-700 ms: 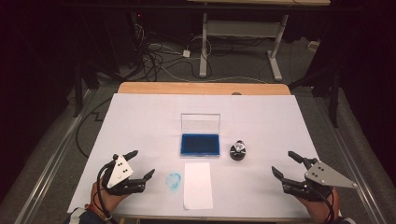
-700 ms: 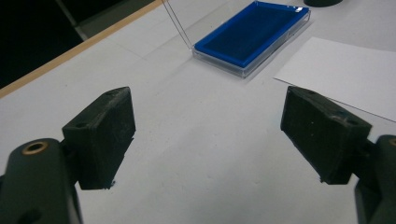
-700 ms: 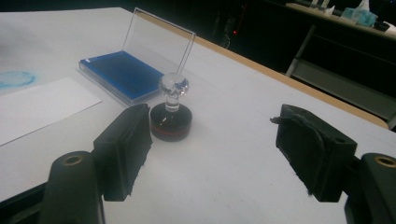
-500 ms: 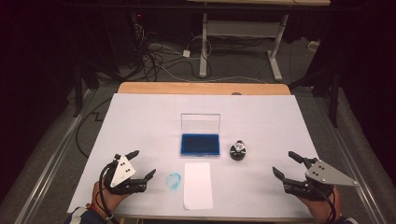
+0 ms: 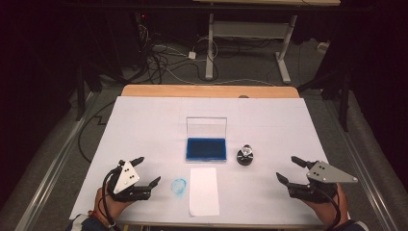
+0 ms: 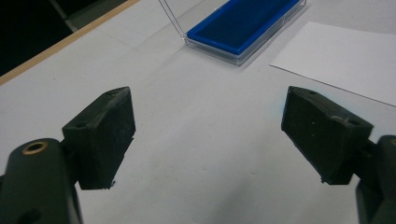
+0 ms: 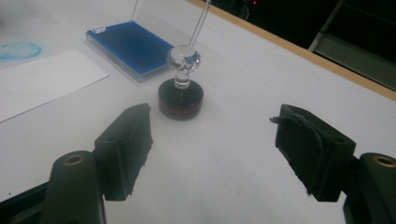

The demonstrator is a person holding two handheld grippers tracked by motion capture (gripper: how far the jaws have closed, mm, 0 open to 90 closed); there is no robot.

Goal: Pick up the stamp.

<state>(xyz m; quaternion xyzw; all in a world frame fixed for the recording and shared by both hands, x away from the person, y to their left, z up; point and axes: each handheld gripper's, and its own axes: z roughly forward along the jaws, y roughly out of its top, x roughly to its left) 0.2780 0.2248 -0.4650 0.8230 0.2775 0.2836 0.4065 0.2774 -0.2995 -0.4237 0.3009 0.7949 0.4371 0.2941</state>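
While both grippers hover low over the near edge of the white table [image 5: 144, 125], the ink pad case [image 5: 206, 149] sits at its middle with its clear lid [image 5: 206, 127] standing upright along the far side. Inside the shallow clear tray lies a blue pad that fills it from wall to wall; its long axis runs left to right across the table in the high view. Just right of the case stands the stamp [image 5: 246, 156], a round black base with a red band and a clear knob handle pointing straight up. In the right gripper view the stamp [image 7: 181, 91] stands ahead of the jaws and a little to their left, apart from them, with the case [image 7: 128, 46] beyond it.

A sheet of white paper [image 5: 203, 190] lies near the case, its long axis running from the near edge toward the case. Just left of the paper is a round blue smudge [image 5: 179, 186] on the table.

The left gripper [image 5: 144, 173] is released, jaws spread with nothing between them, pointing toward the smudge and the paper. The right gripper [image 5: 288, 171] is also released and empty, jaws wide, pointing left toward the stamp, well apart from it.
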